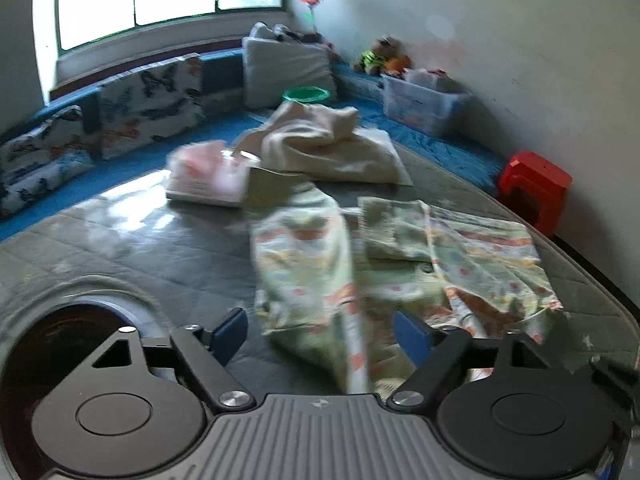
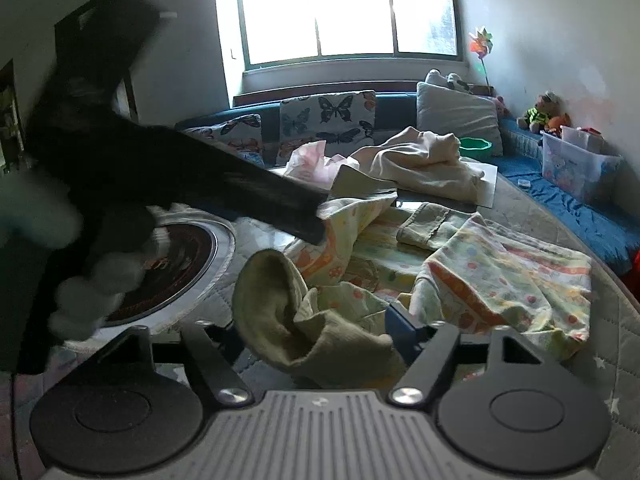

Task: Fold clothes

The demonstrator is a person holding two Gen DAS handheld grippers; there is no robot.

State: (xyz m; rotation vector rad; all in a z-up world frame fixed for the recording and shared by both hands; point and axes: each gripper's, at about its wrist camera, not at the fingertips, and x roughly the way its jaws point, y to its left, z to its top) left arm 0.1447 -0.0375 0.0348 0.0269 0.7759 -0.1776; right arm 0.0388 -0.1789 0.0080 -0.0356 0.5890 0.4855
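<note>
Two grippers: both over the quilted table [image 1: 120,240]
Left gripper [image 1: 320,336]: jaws spread — printed garment [image 1: 304,264] hangs between them, centre frame
Right gripper [image 2: 316,332]: jaws spread — garment's olive lining [image 2: 280,300] bunched between them, lower centre

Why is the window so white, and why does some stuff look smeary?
In both wrist views the window is blown out to white by daylight, leaving the room dim. In the left wrist view the printed garment is smeared by motion blur. In the right wrist view the left gripper is a dark blurred streak across the frame. Both fisheye views bend the table edge into a curve.
</note>
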